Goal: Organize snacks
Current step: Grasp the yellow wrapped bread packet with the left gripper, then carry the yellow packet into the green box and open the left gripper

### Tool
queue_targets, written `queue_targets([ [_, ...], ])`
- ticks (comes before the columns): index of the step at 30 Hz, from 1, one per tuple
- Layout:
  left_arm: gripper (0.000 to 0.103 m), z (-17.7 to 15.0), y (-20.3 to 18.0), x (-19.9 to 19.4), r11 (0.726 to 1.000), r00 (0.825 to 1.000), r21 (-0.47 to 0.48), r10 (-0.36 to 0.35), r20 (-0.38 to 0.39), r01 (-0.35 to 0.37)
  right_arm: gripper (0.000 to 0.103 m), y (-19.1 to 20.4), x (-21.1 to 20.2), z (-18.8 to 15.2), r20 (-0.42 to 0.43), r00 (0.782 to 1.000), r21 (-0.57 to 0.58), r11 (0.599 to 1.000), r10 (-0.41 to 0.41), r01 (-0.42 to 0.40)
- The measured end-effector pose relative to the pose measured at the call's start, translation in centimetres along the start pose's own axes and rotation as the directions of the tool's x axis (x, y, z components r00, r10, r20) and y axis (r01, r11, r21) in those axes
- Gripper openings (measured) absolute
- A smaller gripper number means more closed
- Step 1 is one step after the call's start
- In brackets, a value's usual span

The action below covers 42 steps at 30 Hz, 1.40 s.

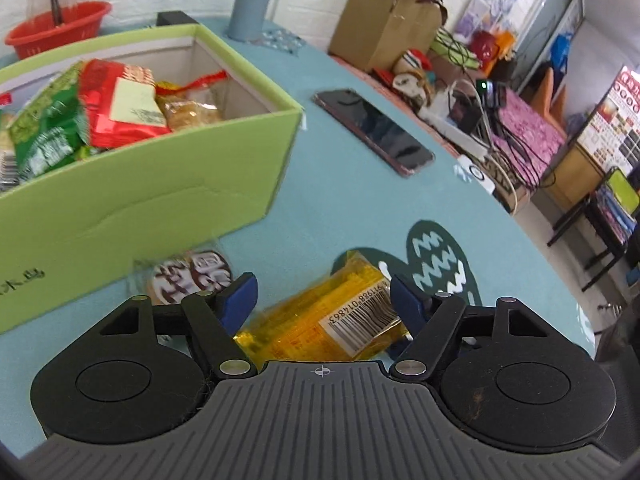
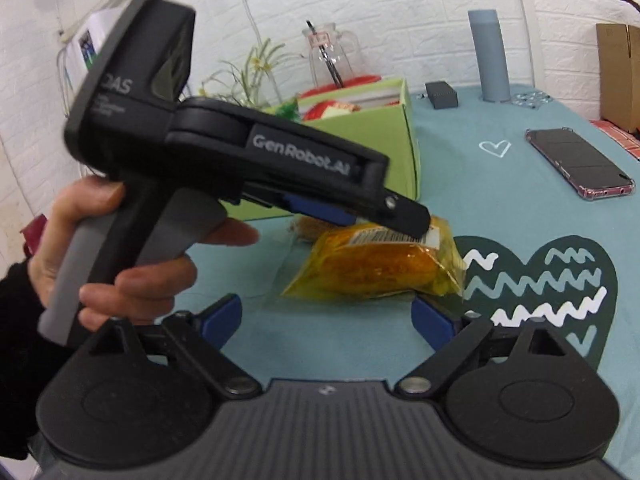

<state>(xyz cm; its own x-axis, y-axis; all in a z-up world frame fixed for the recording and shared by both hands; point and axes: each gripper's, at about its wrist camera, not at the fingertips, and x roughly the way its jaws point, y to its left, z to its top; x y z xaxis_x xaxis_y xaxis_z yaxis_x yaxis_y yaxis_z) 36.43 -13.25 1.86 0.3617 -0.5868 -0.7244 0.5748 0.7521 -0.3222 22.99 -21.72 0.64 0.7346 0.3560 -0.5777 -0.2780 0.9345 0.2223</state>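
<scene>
A yellow snack pack (image 1: 312,320) with a barcode label lies on the teal tablecloth. My left gripper (image 1: 324,292) straddles it, one blue pad on each side, and the jaws are open around it. In the right wrist view a hand holds the left gripper (image 2: 408,216) tilted down onto the yellow pack (image 2: 380,268). My right gripper (image 2: 328,320) hangs open just short of the pack, with nothing between its pads. The green box (image 1: 140,200) holding several snack bags stands to the left. A brown-and-white wrapped snack (image 1: 192,276) lies beside its wall.
A phone (image 1: 372,132) lies on the cloth to the right of the box. A grey cylinder (image 2: 490,56), a small black box (image 2: 440,94) and a red basket (image 1: 60,28) stand at the back. A cardboard box (image 1: 380,24) and clutter line the table's right edge.
</scene>
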Motion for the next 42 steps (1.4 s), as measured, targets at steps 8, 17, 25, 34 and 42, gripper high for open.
queue_targets([
  [8, 0.064, -4.7, -3.7, -2.1, 0.995, 0.996, 0.038, -0.091, -0.018, 0.092, 0.093, -0.2, -1.3, -1.3, -0.016, 0.999, -0.059, 0.998, -0.03, 0.029],
  [17, 0.069, -4.5, -3.3, -1.9, 0.999, 1.0, -0.053, 0.003, 0.015, -0.002, 0.092, 0.4, -1.4, -1.6, -0.005, 0.996, -0.08, 0.993, -0.086, 0.086],
  [25, 0.067, -3.9, -2.6, -1.3, 0.998, 1.0, -0.064, 0.024, 0.014, -0.023, 0.092, 0.6, 0.1, -0.8, -0.018, 0.994, -0.11, 0.989, -0.106, 0.103],
  [34, 0.037, -3.3, -2.5, -1.8, 0.995, 0.998, -0.077, -0.064, 0.012, 0.065, 0.062, 0.0, -1.1, -0.6, 0.035, 0.992, -0.12, 0.984, -0.125, 0.129],
  [42, 0.037, 5.2, -1.3, -6.7, 0.999, 0.976, -0.029, -0.007, 0.216, 0.014, 0.064, 0.3, -0.4, 9.0, 0.207, 0.975, -0.238, 0.962, -0.083, 0.133],
])
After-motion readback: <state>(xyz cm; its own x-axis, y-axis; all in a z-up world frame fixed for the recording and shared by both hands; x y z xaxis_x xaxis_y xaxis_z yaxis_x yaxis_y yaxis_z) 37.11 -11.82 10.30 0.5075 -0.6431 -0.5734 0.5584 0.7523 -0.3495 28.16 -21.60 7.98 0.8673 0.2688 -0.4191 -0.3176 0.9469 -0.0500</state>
